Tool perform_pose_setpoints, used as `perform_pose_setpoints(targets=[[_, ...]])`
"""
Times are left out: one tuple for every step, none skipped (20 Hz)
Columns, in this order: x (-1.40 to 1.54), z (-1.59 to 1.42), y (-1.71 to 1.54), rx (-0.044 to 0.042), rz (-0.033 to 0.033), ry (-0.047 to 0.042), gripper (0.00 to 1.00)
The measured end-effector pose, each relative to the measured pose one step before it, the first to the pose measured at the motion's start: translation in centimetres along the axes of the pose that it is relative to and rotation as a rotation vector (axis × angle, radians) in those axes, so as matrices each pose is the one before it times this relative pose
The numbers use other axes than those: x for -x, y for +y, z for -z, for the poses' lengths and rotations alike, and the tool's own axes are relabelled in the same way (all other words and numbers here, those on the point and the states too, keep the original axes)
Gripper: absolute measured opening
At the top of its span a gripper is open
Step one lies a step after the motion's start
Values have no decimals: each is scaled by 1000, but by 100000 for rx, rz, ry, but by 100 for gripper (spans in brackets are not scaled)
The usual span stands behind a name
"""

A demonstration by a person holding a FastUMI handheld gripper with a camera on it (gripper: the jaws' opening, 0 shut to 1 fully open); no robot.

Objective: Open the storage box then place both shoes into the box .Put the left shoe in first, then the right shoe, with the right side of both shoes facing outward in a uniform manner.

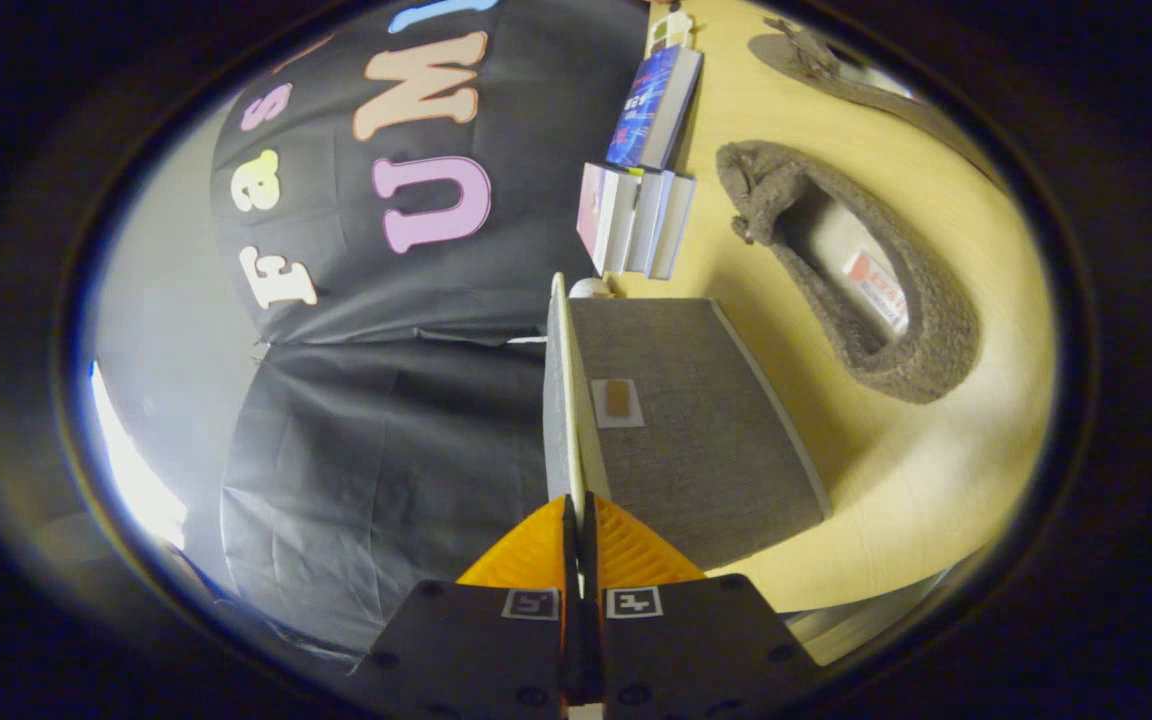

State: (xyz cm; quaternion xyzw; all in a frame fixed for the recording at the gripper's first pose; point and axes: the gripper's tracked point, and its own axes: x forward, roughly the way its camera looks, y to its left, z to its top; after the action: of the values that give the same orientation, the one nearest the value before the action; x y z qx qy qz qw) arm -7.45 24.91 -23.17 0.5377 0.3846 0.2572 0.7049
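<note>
Two fingers of the gripper (pixel 576 520) pinch the lid edge (pixel 563 400) of the grey storage box (pixel 696 430). Knitted shoe (pixel 841 270) lies beyond, on the table (pixel 936 470). Risk: thin edge slips free, lid drops.

Warm indoor light, moderate level. Table top (pixel 936 480) is brightest near the grey shoe (pixel 856 270), w/ a soft glare patch washing the wood pale just beside its sole end. Shoe interior sits in shadow; a soft, diffuse shadow hugs its outline. A cooler, overexposed white strip (pixel 131 470) burns out beside the black cloth wall (pixel 376 440); no detail recoverable there. Cloth reads dim, creases visible by faint sheen. Strong fisheye distortion: straight edges of the box lid (pixel 564 390) and books (pixel 641 150) bow, scene appears rotated sideways. Focus acceptable at centre; softens toward the rim, w/ blue colour fringing. Gripper (pixel 576 520) fingers, pinched onto the lid edge, are slightly blurred.
</note>
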Motion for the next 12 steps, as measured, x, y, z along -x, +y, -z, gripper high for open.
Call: perform_pose_setpoints(targets=[[270,361,641,1792,-663,634,3],[60,93,753,2098,-1013,427,3],[223,188,959,2519,-1550,-29,3],[51,119,1030,2336,-1472,149,3],[-23,161,1060,2306,-1612,310,3],[-34,84,1093,2286,-1522,128,3],[-98,201,935,2334,-1024,433,3],[-359,49,767,1945,-334,464,3],[-263,91,721,2170,-511,573,3],[-353,129,905,2558,-427,742,3],[-287,321,966,3386,-233,952,3],[-303,225,875,4126,156,979,3]])
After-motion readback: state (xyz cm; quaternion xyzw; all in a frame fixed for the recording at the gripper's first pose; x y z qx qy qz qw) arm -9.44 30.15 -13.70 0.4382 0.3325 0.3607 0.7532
